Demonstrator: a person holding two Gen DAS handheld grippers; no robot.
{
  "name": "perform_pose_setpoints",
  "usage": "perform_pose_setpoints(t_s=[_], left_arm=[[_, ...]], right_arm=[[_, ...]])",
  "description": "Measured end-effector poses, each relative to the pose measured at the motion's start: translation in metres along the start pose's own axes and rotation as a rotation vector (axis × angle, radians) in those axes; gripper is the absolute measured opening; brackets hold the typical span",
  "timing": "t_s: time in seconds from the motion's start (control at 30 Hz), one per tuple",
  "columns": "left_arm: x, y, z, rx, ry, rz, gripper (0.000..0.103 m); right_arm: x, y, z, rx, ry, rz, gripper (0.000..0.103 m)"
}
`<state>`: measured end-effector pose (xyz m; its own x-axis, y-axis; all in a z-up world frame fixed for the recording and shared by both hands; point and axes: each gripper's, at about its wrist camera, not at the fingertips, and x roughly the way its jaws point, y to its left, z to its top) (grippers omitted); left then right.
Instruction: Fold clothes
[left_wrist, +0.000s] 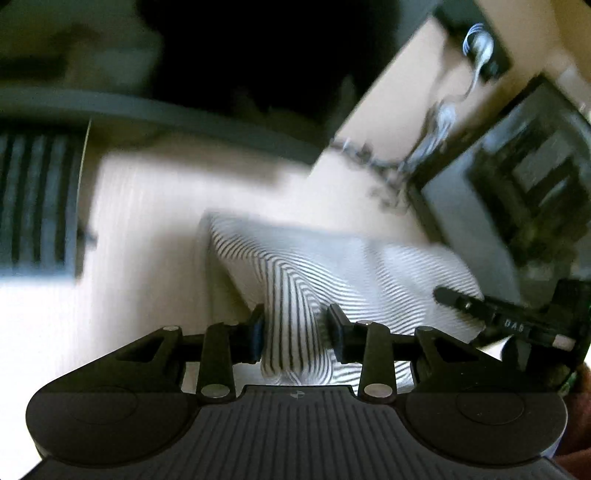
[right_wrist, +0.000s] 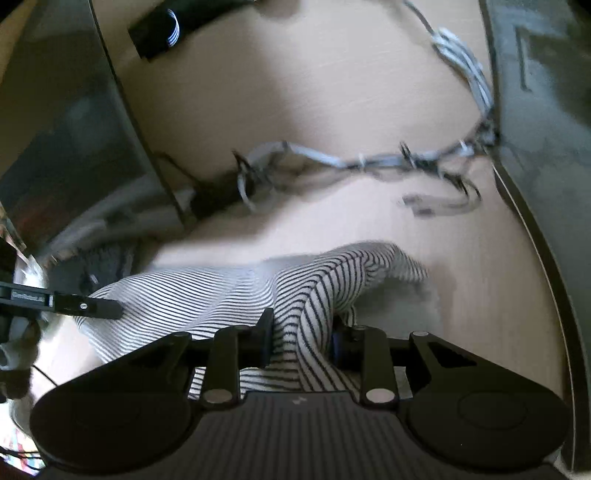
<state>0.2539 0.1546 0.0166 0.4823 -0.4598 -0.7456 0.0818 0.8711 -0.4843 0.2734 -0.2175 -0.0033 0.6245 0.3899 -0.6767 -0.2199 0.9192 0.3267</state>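
In the left wrist view, the left gripper (left_wrist: 295, 334) has its fingers (left_wrist: 256, 334) closed part-way on a bunched ridge of the striped garment (left_wrist: 332, 266), the cloth pinched between the two pads. From that grip the fabric fans away toward 12 and 2 o'clock over the pale wooden tabletop (left_wrist: 147, 206). At 3 o'clock in this view the tip of the right gripper (left_wrist: 458, 297) reaches in and lies against the garment's far edge. A tangle of grey cables (left_wrist: 436, 122) trails across the tabletop toward 1 o'clock, well apart from the cloth.

In the right wrist view, the left gripper shows at 9 o'clock, touching the garment's left edge. The right gripper's fingers (right_wrist: 267, 338) are likewise narrowed onto a raised fold of the striped garment, which runs between them and bends off toward 1 o'clock, its end lying on the tabletop. The cables cross the tabletop at 12 o'clock, clear of the garment.
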Motion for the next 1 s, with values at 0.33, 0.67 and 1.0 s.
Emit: perform_pose_setpoints(t_s=[0.33, 0.67, 1.0], left_arm=[[-0.003, -0.007, -0.019, 0.077, -0.038, 0.131, 0.056], [0.001, -0.033, -0.028, 0.053, -0.042, -0.031, 0.086], [0.038, -0.042, -0.053, 0.131, 0.011, -0.035, 0.103]], right_arm=[[-0.002, 0.009, -0.030, -0.109, -0.024, -0.143, 0.088], [-0.012, 0.023, -0.010, -0.045, -0.132, -0.061, 0.103], [0.037, 0.031, -0.044, 0.053, -0.070, -0.067, 0.103]])
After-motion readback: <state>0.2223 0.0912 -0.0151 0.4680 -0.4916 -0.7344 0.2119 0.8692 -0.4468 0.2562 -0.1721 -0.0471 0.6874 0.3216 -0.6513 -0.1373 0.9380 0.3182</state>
